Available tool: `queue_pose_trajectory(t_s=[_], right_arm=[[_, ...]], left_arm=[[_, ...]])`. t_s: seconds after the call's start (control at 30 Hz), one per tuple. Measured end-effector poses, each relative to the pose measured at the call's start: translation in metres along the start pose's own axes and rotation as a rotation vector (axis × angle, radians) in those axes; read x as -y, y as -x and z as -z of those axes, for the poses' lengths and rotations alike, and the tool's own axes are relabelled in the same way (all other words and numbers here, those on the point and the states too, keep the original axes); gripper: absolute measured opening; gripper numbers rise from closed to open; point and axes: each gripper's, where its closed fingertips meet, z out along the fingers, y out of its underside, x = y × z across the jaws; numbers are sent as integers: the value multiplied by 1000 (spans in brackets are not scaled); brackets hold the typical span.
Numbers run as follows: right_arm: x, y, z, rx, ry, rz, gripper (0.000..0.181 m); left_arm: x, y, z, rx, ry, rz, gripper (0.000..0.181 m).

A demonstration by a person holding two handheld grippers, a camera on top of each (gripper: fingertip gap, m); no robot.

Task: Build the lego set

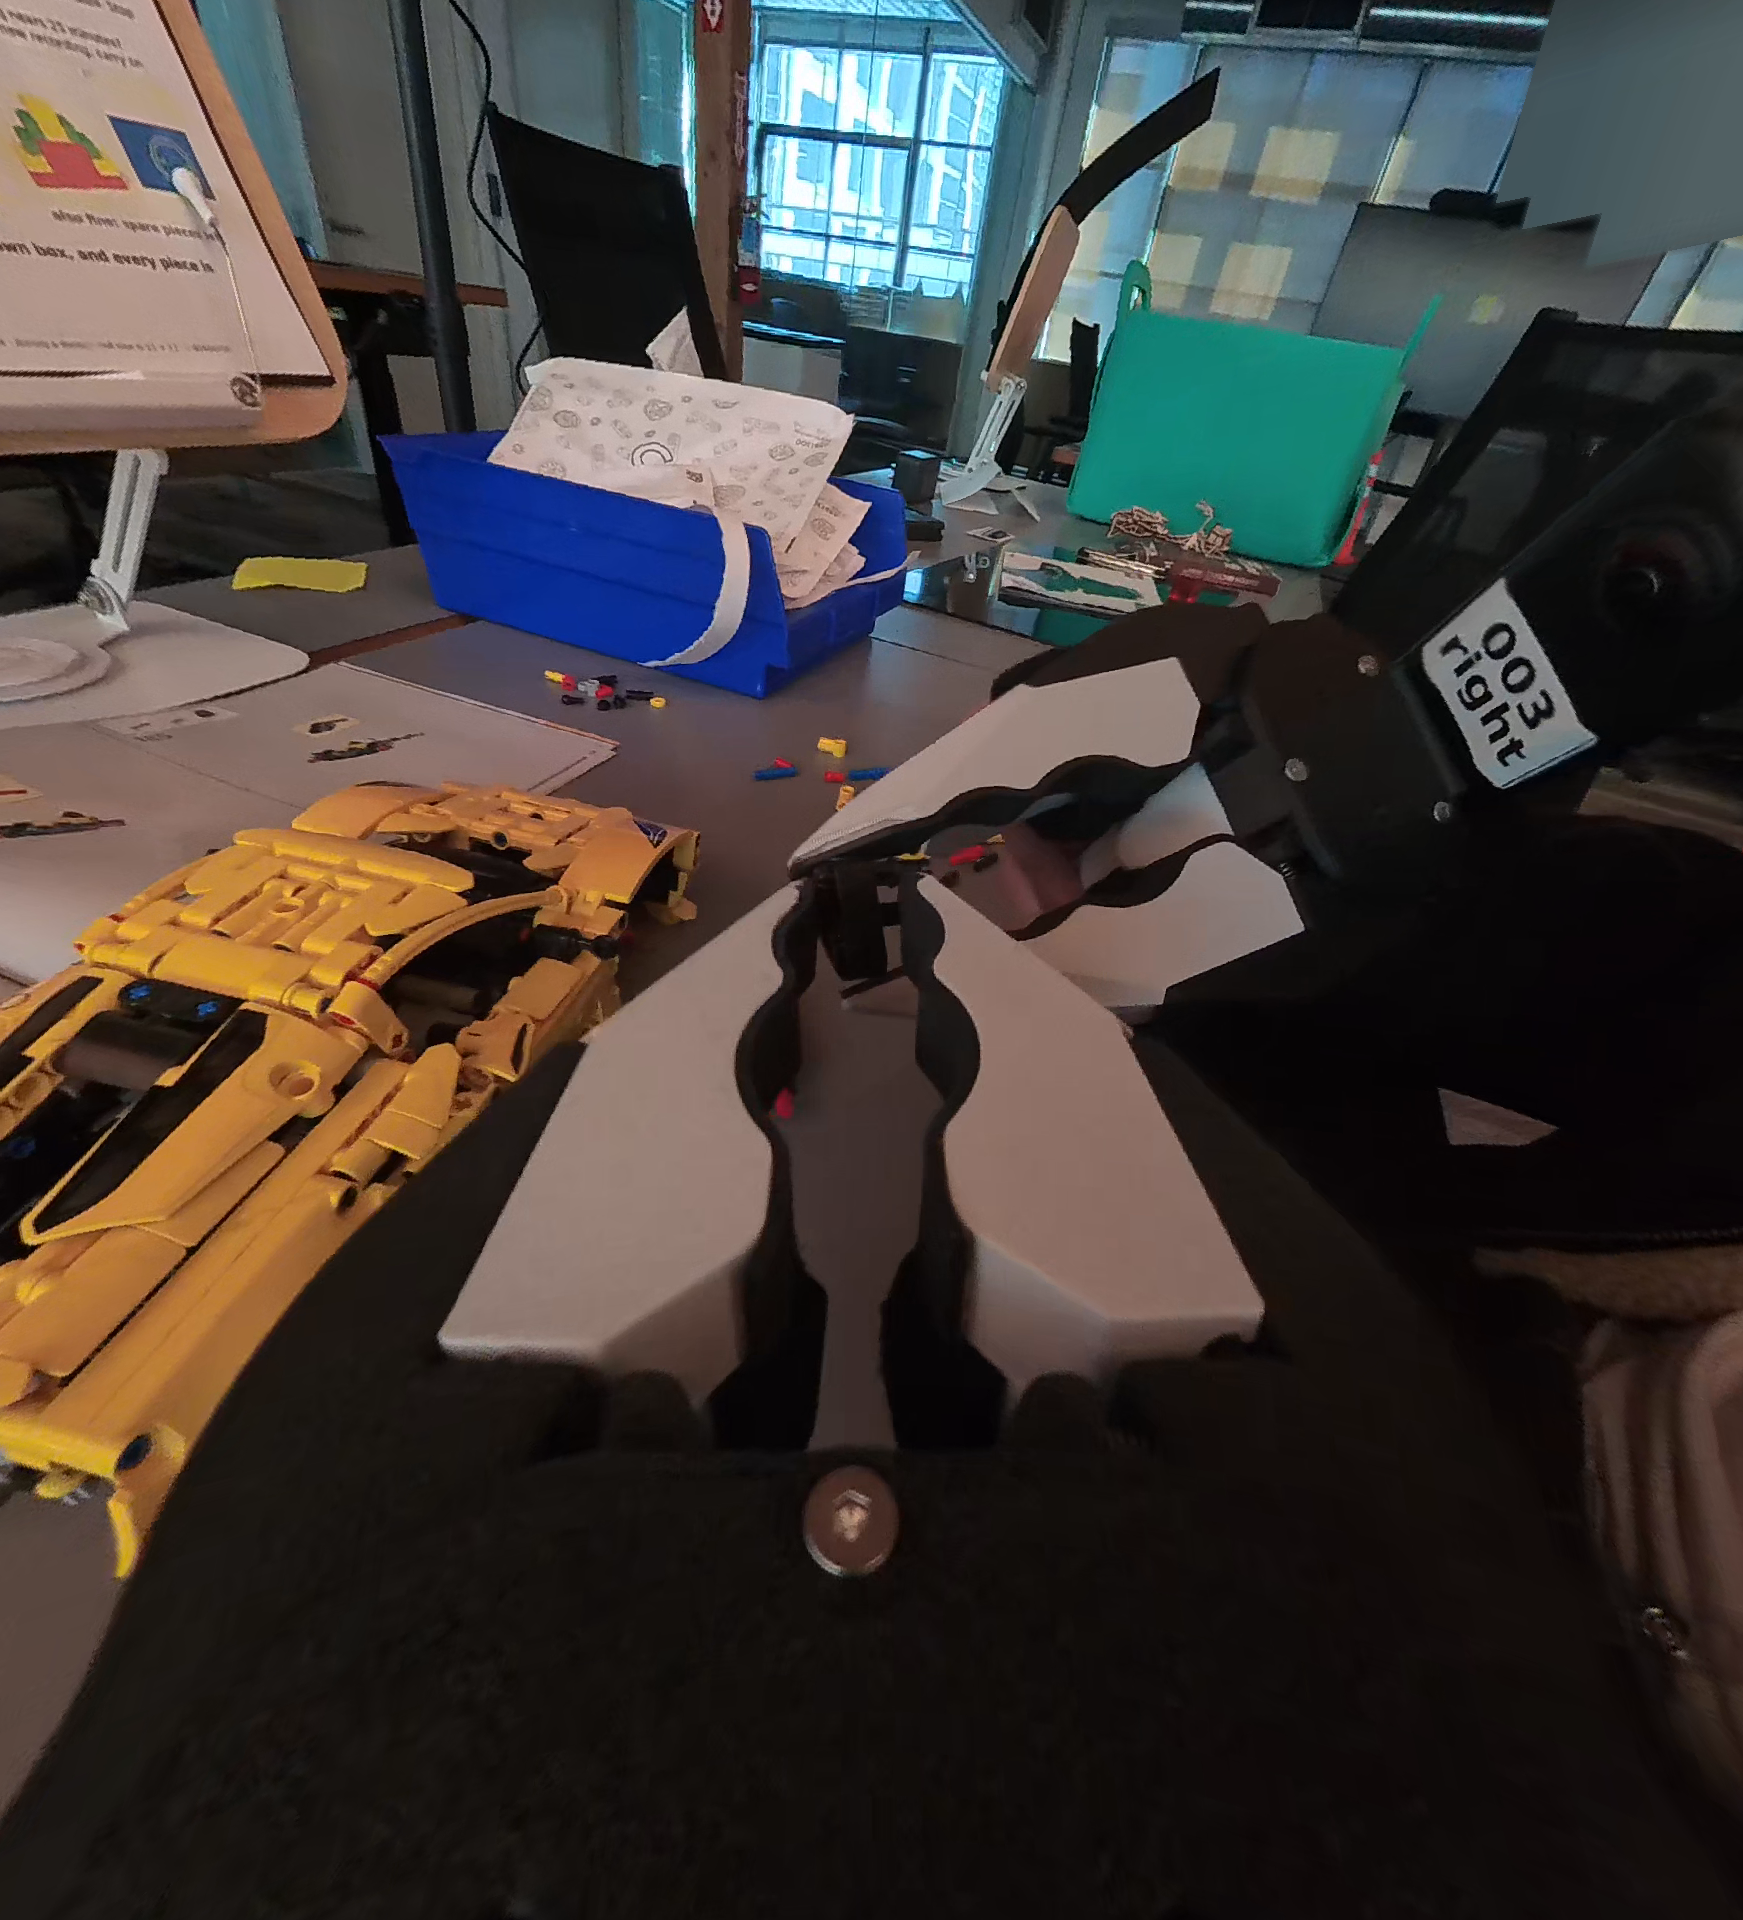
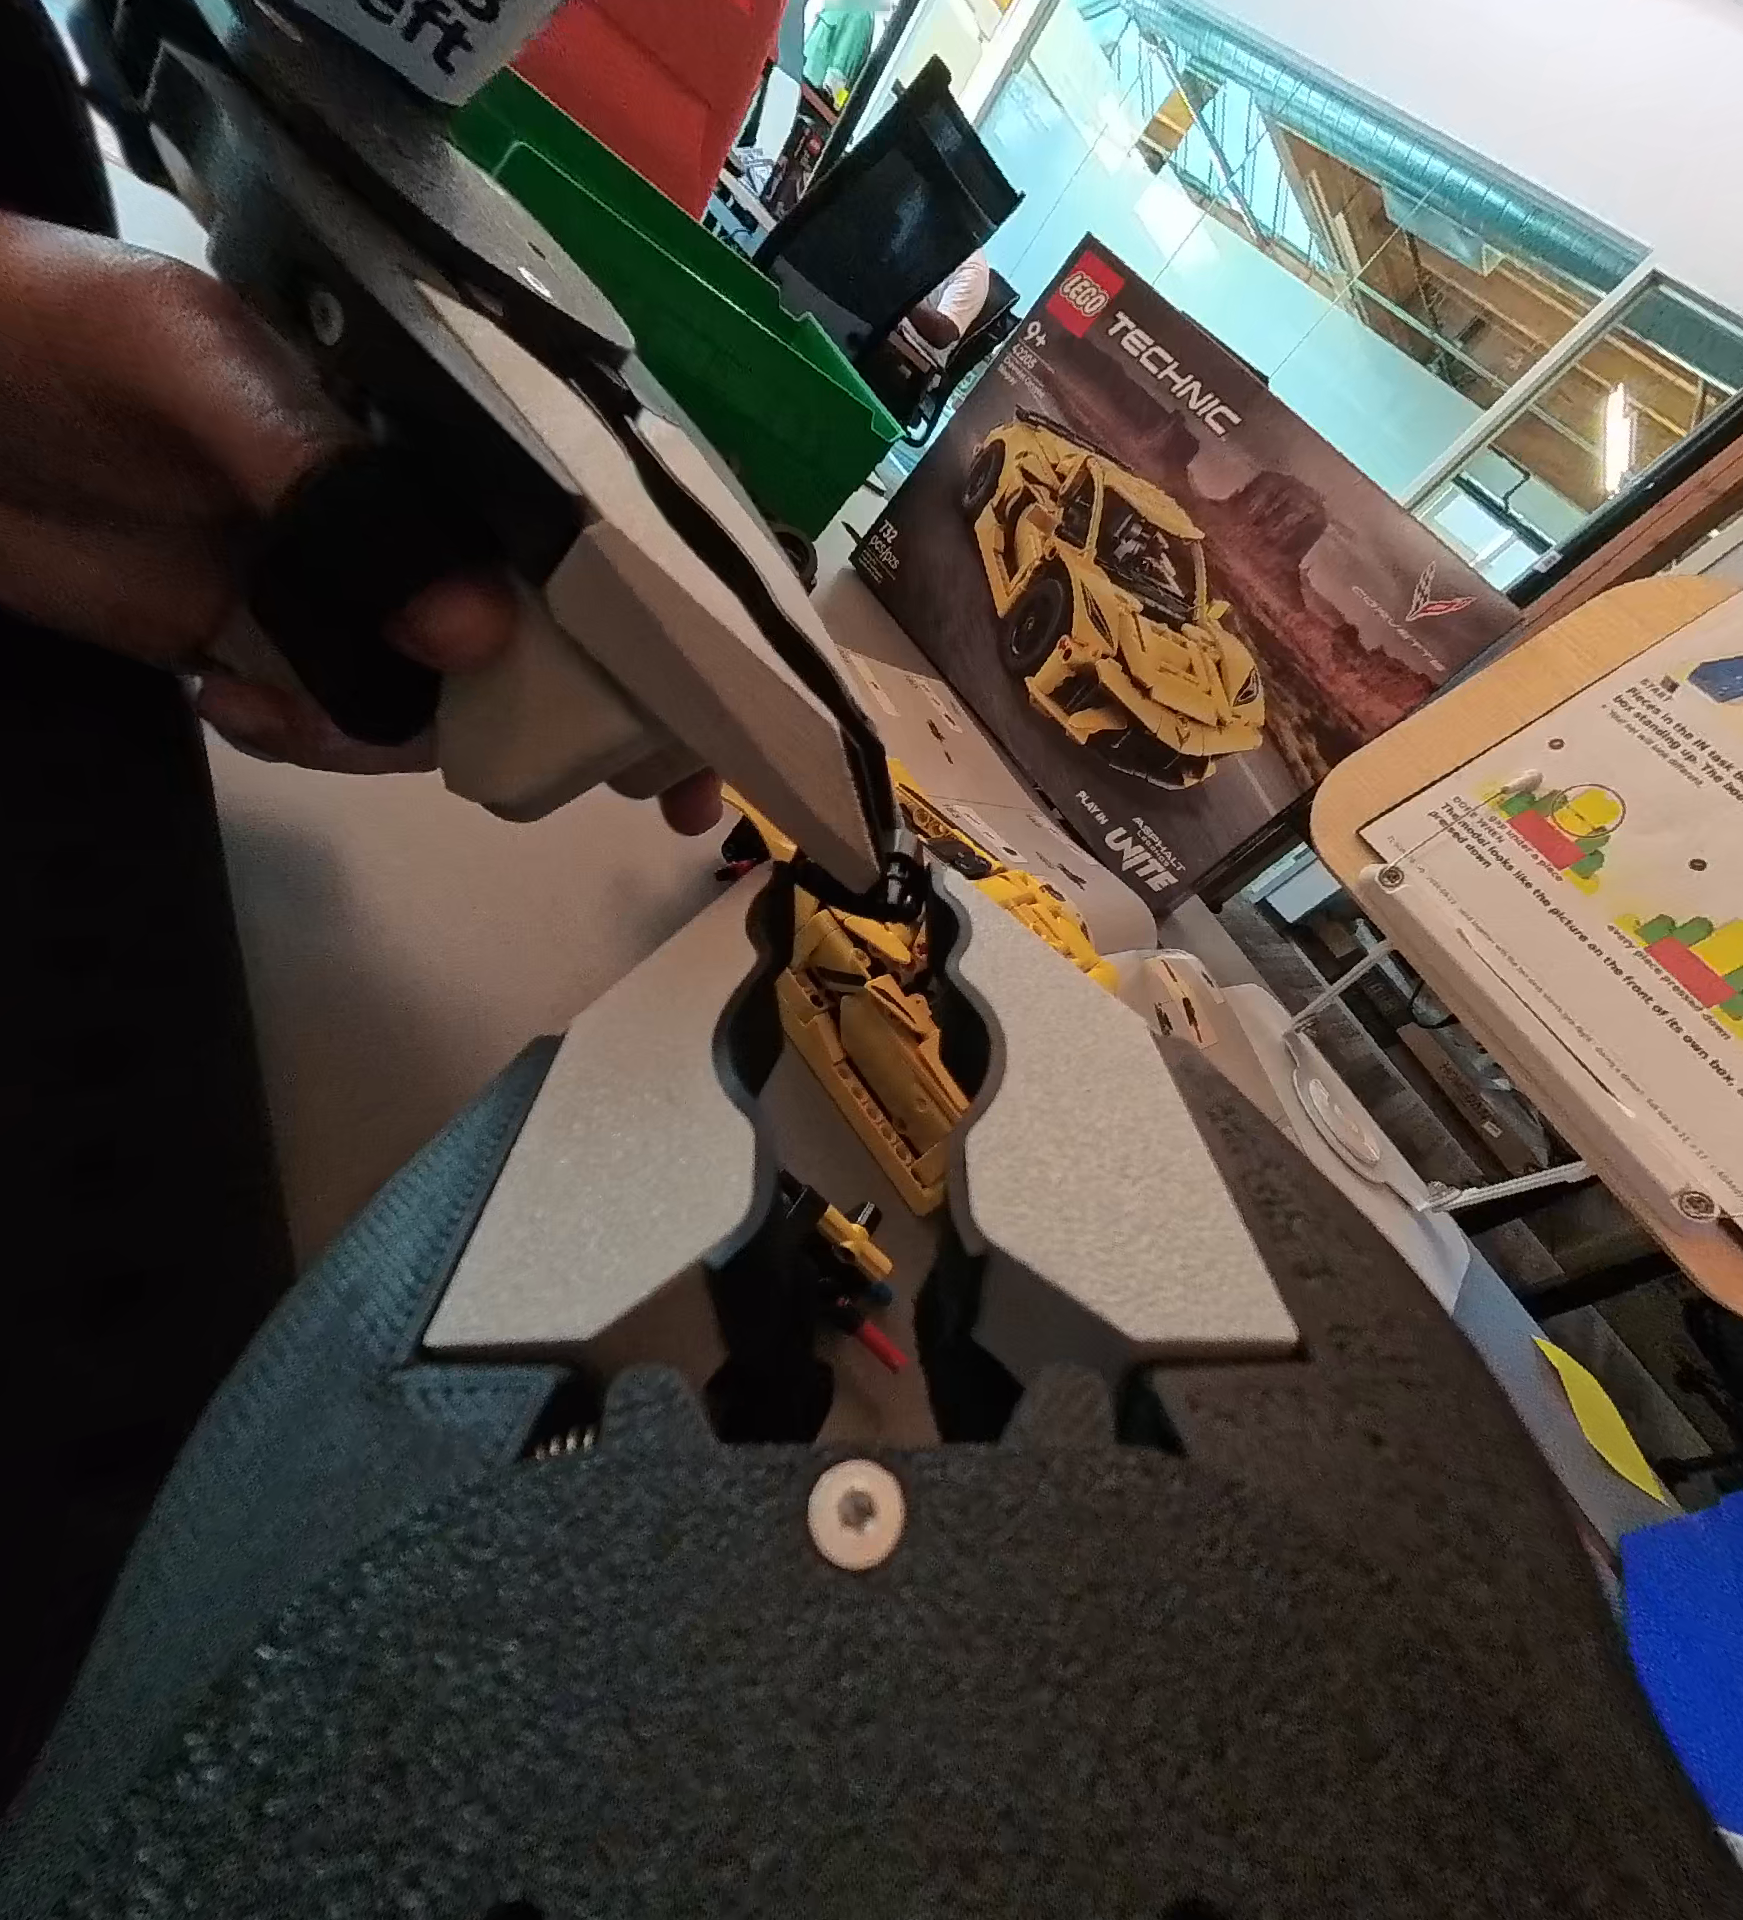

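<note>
A mostly built yellow lego car (image 1: 254, 1039) lies on the grey table at the left; in the right wrist view it (image 2: 867, 1029) shows through the gap between my fingers. My left gripper (image 1: 862, 899) is shut on a small black lego piece (image 1: 851, 940) held above the table just right of the car. My right gripper (image 1: 825, 857) comes in from the right and its tips meet the same piece. In the right wrist view my right gripper (image 2: 862, 899) closes around the black piece (image 2: 903, 883), with the left gripper (image 2: 882, 868) reaching in from the upper left.
Loose small pieces (image 1: 607, 691) lie on the table before a blue bin (image 1: 586, 582) holding paper bags. An open booklet (image 1: 327, 748) lies behind the car. An instruction board (image 1: 67, 208) stands at the left. The set's box (image 2: 1189, 623) stands behind. A few small parts (image 2: 846, 1247) lie under my right gripper. My left and right fingertips are right by each other.
</note>
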Motion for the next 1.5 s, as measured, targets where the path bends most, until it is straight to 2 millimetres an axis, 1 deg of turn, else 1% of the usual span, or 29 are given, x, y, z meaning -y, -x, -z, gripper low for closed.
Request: queue_pose_trajectory(t_s=[0.2, 0.33, 0.6, 0.7, 0.83, 0.87, 0.93, 1.0, 1.1, 1.17, 1.3, 1.4, 1.5], right_arm=[[-2, 2, 0, 19, 8, -22, 24], [-2, 6, 1, 74, 6, -57, 23], [-3, 7, 0, 77, 29, -50, 23], [-5, 7, -1, 71, 48, -40, 23], [0, 4, 1, 79, 4, -67, 23], [1, 0, 2, 65, -9, -71, 23], [10, -1, 6, 78, -82, -73, 23], [14, -2, 7, 62, -105, -37, 23], [14, -3, 6, 35, -101, 4, 23], [16, -3, 7, 40, -111, 4, 23], [20, -2, 8, 39, -129, -13, 23], [19, 0, 7, 47, -119, -56, 24], [21, 8, 10, 128, -129, -131, 34]], left_arm=[[-1, 0, -1, 16, 7, -39, 15], [-5, -3, -1, 22, 18, -103, 15], [-6, -1, 0, 18, 35, -71, 11], [-7, 0, 0, -13, 32, 23, 11], [1, 0, 2, -110, -32, 213, 12], [4, 1, 3, -125, -52, 259, 14], [8, 3, 6, -171, -82, 365, 27], [10, -1, 7, -253, -96, 459, 29], [10, -7, 8, -333, -95, 545, 29], [10, -11, 7, -371, -85, 583, 27], [9, -14, 8, -403, -77, 603, 13], [8, -13, 9, -408, -69, 611, 12], [4, -16, 11, -438, -37, 628, 12]])
